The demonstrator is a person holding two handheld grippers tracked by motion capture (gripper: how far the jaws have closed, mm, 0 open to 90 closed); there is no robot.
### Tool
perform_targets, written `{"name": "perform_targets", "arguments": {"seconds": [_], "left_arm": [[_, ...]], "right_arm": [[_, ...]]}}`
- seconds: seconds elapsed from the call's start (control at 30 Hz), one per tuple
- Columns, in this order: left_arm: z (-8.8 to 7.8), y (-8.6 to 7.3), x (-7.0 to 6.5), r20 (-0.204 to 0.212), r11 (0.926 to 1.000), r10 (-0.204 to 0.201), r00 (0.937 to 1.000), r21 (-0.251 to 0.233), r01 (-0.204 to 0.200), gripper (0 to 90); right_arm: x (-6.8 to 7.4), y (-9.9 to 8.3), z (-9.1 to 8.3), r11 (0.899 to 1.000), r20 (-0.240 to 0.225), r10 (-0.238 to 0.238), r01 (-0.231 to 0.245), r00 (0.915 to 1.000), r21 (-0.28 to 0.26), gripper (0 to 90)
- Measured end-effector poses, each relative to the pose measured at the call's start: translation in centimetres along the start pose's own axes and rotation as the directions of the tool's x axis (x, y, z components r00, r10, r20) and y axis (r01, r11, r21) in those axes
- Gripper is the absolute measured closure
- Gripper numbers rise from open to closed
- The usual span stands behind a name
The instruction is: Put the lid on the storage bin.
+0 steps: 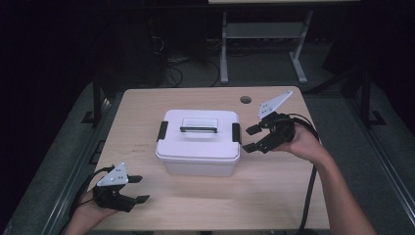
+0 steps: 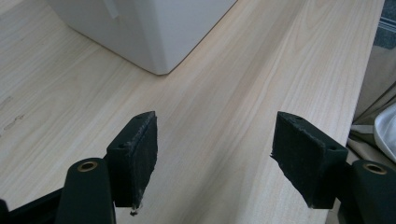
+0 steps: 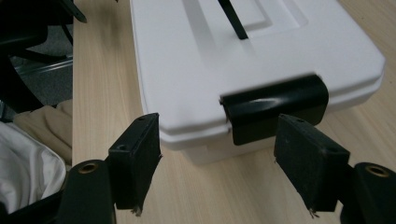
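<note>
Box latch (image 3: 275, 109) just before right tool (image 3: 229, 163)

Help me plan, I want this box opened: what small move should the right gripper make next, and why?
Probably ease the right gripper forward onto the black latch on the white box. Its jaws stand open, just short of that latch and roughly in line with it, and the lid looks shut. The left gripper is open and away from the box.
</note>
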State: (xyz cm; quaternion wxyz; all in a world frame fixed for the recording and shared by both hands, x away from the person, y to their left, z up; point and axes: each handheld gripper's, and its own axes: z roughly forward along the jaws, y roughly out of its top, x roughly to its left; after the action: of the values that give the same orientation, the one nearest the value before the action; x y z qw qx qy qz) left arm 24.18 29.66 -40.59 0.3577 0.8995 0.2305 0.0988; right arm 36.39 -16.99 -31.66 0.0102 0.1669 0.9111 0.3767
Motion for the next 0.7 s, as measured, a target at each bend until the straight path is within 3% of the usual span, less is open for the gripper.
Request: {"name": "perform_targets", "arguments": {"seconds": [0.7], "left_arm": [[0.3,0.0,0.0,-0.001,1.0000,0.000,1.0000,0.007,0.001,31.3]], "right_arm": [[0.0,-3.5,-0.3,0.999,0.013,0.047,-0.047,0.9988,-0.017,29.9]]}}
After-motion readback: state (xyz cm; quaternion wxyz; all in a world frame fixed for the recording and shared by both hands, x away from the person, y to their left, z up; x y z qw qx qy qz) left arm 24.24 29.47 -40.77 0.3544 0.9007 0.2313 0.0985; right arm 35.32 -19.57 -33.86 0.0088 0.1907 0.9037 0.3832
